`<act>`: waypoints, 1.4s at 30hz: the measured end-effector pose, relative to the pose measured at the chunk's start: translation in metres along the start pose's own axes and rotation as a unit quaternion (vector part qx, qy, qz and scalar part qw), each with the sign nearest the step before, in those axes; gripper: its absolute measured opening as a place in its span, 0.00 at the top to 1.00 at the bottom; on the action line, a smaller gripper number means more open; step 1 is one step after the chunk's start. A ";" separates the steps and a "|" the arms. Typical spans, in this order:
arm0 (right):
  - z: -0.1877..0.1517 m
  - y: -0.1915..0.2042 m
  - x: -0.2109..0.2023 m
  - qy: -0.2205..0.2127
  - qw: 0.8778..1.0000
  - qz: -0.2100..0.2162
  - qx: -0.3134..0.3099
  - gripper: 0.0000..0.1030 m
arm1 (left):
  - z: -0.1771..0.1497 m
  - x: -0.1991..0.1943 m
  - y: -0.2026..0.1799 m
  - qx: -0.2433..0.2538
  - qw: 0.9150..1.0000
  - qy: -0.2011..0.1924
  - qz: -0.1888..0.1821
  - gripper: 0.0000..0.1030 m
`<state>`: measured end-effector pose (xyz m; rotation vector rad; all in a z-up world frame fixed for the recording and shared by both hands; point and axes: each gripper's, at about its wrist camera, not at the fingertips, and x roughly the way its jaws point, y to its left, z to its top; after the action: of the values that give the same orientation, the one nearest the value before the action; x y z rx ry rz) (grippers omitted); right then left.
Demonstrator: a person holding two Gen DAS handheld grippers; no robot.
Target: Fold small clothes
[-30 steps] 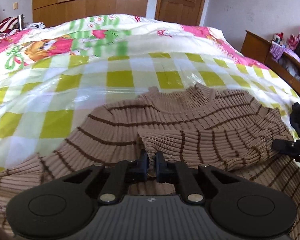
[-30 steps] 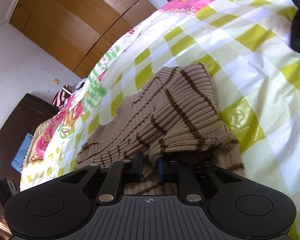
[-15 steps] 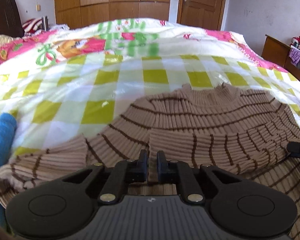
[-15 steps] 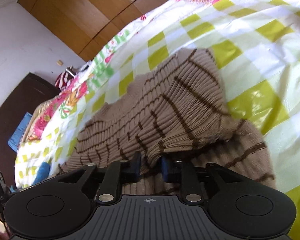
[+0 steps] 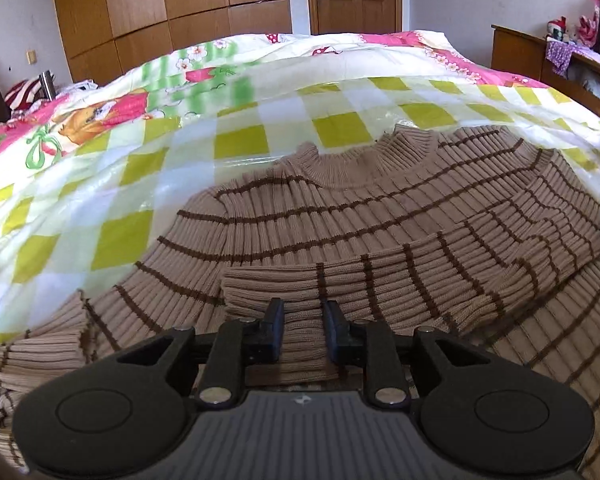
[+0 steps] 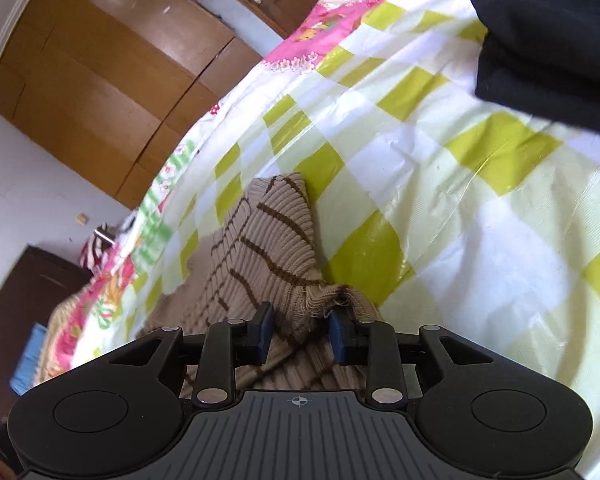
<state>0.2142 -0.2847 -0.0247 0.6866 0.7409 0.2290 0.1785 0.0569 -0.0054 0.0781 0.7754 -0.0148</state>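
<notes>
Big bed [image 5: 100, 208] with a yellow-and-white checked cover (shiny, like plastic). Brown striped sweater [image 5: 380, 216] spread flat on it, one sleeve [image 5: 400, 280] folded across the front. Black clothes [image 6: 552, 36] off to the side. Left gripper [image 5: 302, 322] let go, fingers apart over the cuff. Right gripper [image 6: 302, 328] let go too, by the sweater's edge.
</notes>
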 end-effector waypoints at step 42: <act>-0.119 0.215 0.080 0.175 0.870 0.110 -0.449 0.63 | -0.074 -0.077 0.079 -0.169 0.985 -0.028 0.012 0.59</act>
<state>0.2001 -0.0287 0.0078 -0.1798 0.7953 0.8630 0.0747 0.1403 0.0010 -0.2338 0.7109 0.1366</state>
